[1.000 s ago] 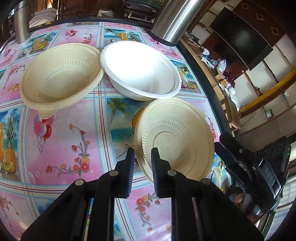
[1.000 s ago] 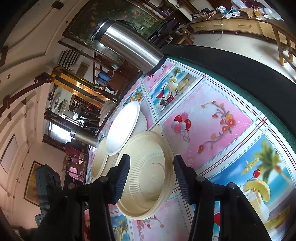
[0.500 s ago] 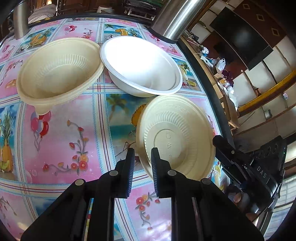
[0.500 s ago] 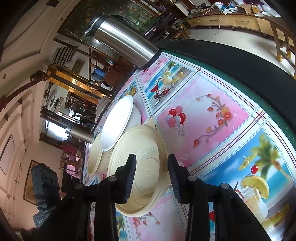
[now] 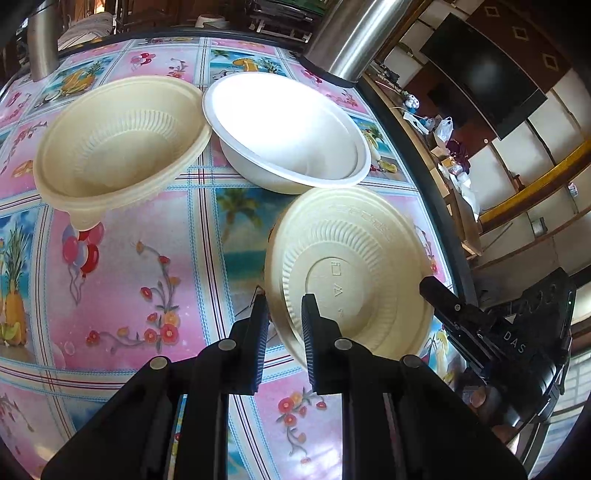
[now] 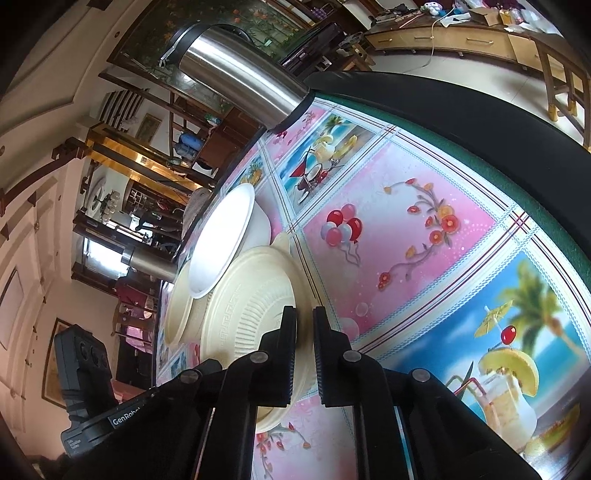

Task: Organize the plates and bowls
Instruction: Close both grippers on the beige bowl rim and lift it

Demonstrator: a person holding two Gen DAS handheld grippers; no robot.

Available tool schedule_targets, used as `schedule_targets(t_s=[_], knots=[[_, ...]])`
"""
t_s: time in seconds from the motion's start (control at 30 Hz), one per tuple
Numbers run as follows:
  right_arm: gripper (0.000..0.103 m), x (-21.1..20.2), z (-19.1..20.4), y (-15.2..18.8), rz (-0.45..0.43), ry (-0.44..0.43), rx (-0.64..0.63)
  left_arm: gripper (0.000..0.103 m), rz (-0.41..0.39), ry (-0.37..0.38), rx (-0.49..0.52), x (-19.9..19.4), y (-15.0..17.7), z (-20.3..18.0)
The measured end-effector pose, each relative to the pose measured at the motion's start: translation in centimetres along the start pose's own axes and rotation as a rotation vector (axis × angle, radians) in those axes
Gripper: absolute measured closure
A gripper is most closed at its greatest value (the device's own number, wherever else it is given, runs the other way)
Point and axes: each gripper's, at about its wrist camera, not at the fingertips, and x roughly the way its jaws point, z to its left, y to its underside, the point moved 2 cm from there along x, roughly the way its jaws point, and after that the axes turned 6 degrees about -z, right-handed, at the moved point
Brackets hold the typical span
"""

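Left gripper (image 5: pixel 282 308) pinched on near rim of upturned bowl (image 5: pixel 351 266), tilted off the tablecloth (image 5: pixel 147 258). Right gripper (image 6: pixel 304 321) nearly closed, clamped on same bowl's opposite rim. Beyond: white bowl (image 5: pixel 288 133) and beige bowl (image 5: pixel 118 136) upright, rims touching. Farthest: steel flask (image 5: pixel 354 33).

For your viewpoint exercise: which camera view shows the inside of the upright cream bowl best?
The left wrist view: the upright cream bowl faces the camera, showing its ribbed interior and rim tab. The right wrist view catches only a rim sliver behind the white bowl and the upside-down bowl.
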Motion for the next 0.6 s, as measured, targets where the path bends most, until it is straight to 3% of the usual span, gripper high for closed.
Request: schedule_targets(t_s=[0.6], knots=[[0.093, 0.40, 0.01, 0.07, -0.003, 0.000, -0.008, 0.088, -0.016, -0.034, 0.032, -0.41, 0.20, -0.07]])
